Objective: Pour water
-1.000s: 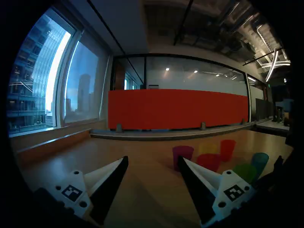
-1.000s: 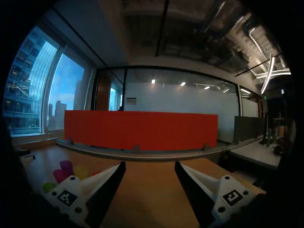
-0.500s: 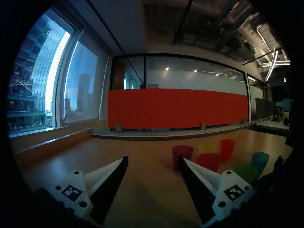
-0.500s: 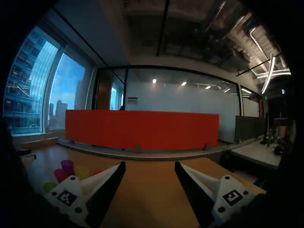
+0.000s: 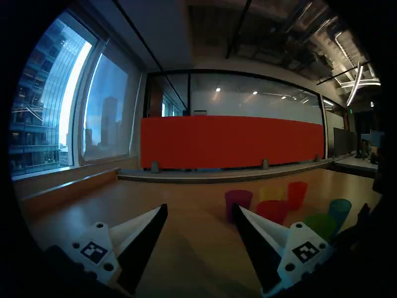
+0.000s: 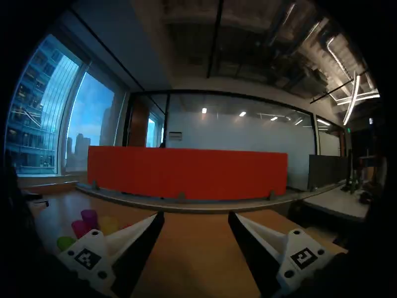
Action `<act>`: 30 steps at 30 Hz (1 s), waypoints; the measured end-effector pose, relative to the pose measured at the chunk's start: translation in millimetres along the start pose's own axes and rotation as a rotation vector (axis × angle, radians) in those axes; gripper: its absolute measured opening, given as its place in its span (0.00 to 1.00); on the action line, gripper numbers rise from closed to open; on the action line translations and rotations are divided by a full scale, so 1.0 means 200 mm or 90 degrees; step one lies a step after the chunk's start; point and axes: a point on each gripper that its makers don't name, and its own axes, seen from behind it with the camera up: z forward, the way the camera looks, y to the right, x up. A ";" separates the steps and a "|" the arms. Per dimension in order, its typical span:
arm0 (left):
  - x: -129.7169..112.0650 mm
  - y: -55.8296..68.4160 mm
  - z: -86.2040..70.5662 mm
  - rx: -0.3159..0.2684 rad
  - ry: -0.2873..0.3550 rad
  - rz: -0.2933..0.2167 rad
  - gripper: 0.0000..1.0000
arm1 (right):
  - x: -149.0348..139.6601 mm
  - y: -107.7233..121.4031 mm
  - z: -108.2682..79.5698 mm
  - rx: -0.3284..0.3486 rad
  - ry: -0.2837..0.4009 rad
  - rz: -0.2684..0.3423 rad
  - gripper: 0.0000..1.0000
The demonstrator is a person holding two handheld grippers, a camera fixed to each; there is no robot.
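We find the task's cups (image 5: 278, 206) in the left gripper view as a loose cluster on the wooden worktop (image 5: 149, 196), toward its right side and short of the far edge. There is a purple cup (image 5: 238, 200) nearest the middle and a yellow cup (image 5: 271, 192) and a red cup (image 5: 297, 193) behind. A darker red cup (image 5: 270, 211) sits in front of those, with a green cup (image 5: 318, 224) and a teal cup (image 5: 340, 209) farthest right. All stand upright and close together; we cannot tell whether any holds water. The left gripper (image 5: 198, 207) hovers over the near part of the worktop with its fingers (image 5: 141, 238) released and spread wide, bare wood showing between them. Its right finger crosses in front of the darker red cup from this angle. In the right gripper view the same cluster (image 6: 89, 218) sits low at the worktop's left side, partly behind the left finger. The right gripper (image 6: 195, 214) is likewise released, its fingers (image 6: 258, 248) parted over bare wood, well apart from the cups. Along the far edge of the worktop runs a long orange partition (image 5: 228, 141). A glass wall (image 5: 248, 102) rises behind the partition, tall windows (image 5: 54, 114) stand to the left, and strip lights (image 5: 357, 84) hang from the open ceiling. A pale desk (image 6: 337, 198) stands beyond the right edge.
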 end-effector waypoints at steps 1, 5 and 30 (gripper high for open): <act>0.00 0.00 0.00 0.000 0.000 0.000 0.96 | -0.01 0.00 0.00 0.003 0.001 0.000 1.00; 0.00 0.00 0.00 0.000 0.000 0.000 0.96 | -0.04 -0.02 0.02 0.011 0.002 0.001 1.00; 0.00 0.00 0.00 0.000 0.000 0.000 0.96 | -0.32 0.03 0.09 -0.002 -0.007 0.019 1.00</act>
